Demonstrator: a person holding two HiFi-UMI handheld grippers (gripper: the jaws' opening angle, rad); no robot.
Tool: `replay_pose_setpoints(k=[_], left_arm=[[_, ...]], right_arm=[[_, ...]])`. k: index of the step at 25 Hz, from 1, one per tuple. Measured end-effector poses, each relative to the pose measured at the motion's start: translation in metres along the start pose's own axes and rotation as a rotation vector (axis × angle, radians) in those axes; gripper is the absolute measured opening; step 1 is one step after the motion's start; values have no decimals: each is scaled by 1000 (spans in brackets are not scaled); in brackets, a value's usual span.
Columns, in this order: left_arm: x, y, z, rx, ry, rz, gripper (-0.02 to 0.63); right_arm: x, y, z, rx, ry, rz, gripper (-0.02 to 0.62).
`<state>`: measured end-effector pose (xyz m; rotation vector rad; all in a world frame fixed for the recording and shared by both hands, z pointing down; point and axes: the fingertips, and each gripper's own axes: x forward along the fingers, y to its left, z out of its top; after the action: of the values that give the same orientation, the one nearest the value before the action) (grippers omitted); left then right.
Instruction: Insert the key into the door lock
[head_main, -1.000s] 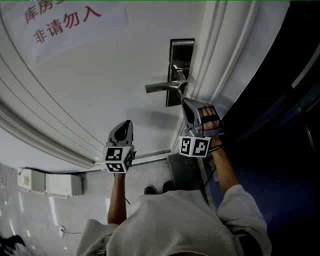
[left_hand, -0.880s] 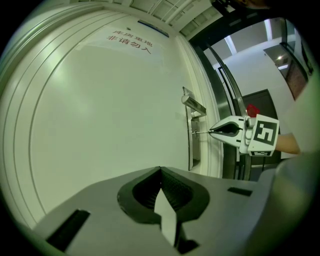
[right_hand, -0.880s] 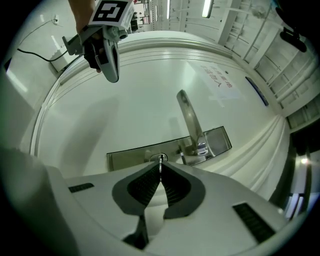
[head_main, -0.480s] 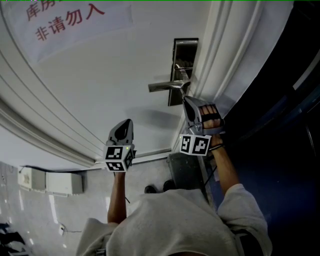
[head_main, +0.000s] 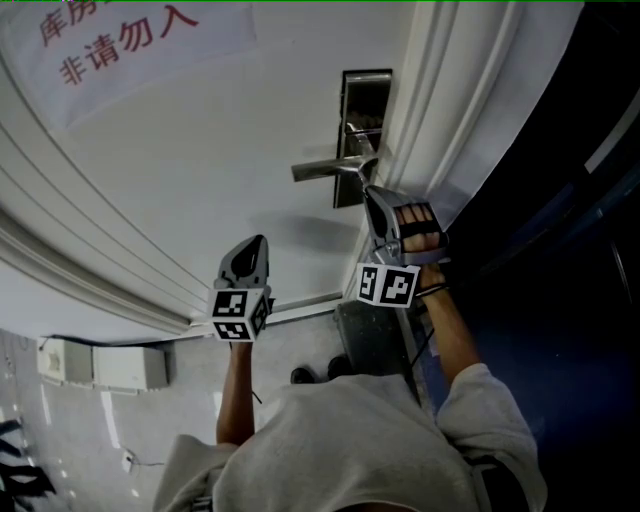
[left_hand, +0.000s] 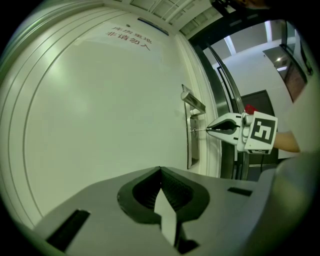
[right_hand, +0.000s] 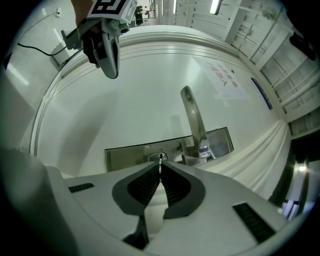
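A steel lock plate with a lever handle sits on the white door. My right gripper points level at the plate below the handle, shut on a thin metal key. The key's tip is at the round keyhole. In the left gripper view the key spans from the right gripper to the plate. My left gripper is shut on nothing and held apart from the lock, to its left, facing the bare door panel.
A paper notice with red characters hangs on the door. The moulded door frame runs just right of the plate, with a dark opening beyond it. A white box stands on the floor at the lower left.
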<state>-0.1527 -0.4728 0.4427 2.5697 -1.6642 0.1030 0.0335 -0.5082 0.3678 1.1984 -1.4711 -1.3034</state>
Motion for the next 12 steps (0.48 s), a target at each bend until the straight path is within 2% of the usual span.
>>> replay_pose_setpoints(k=[7,12], left_arm=[[3,0,0,-3,2,-3,17],[5,-1,-2,-6,2,-8,17]], right_arm=[[0,1,3,-5,8,-18,31],[5,4,7,-53,0,-20,31]])
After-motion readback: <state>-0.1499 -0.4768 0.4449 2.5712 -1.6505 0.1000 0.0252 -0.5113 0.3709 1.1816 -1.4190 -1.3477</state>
